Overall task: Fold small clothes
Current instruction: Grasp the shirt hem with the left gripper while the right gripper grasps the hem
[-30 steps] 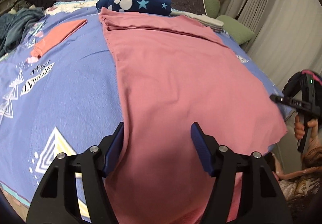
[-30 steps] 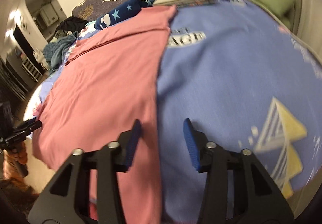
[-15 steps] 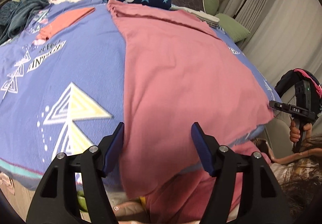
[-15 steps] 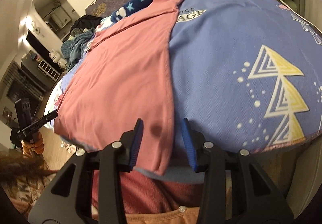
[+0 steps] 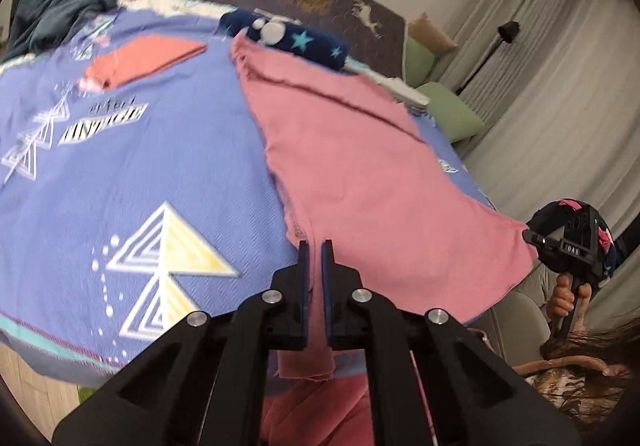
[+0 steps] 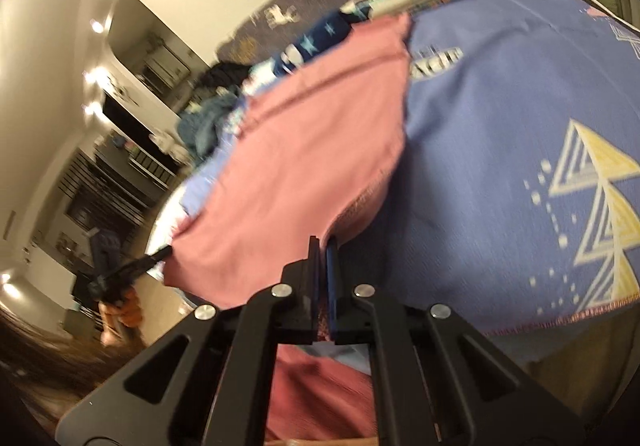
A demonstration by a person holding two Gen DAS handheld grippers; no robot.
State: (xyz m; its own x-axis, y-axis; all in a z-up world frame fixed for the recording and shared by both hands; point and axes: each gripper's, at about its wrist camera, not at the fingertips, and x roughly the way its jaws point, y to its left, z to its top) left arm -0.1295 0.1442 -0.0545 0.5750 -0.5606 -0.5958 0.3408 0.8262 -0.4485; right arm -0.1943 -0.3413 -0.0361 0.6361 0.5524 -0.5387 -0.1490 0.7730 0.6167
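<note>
A large pink cloth (image 5: 360,173) lies spread on the blue-purple bedspread (image 5: 140,173), its near edge hanging over the bed's front. My left gripper (image 5: 316,246) has its jaws closing tight on the cloth's near left corner, and a strip of pink hangs down between the pads. My right gripper (image 6: 324,242) pinches the near right corner of the pink cloth (image 6: 312,149) the same way. From the left wrist, the right gripper (image 5: 527,234) shows at the cloth's far corner, held by a hand. The left gripper (image 6: 166,250) shows small in the right wrist view.
A folded salmon garment (image 5: 144,57) lies at the back left of the bed. A navy star-print roll (image 5: 296,41) and a pale folded stack (image 5: 408,95) sit by the headboard. Blue-grey clothes (image 5: 60,9) are piled far left. Green cushions (image 5: 452,109) and curtains stand right.
Both grippers went from wide open astride the cloth's near corners to shut on them. Both hands have pulled back and risen, and the near edge lifts off the bed.
</note>
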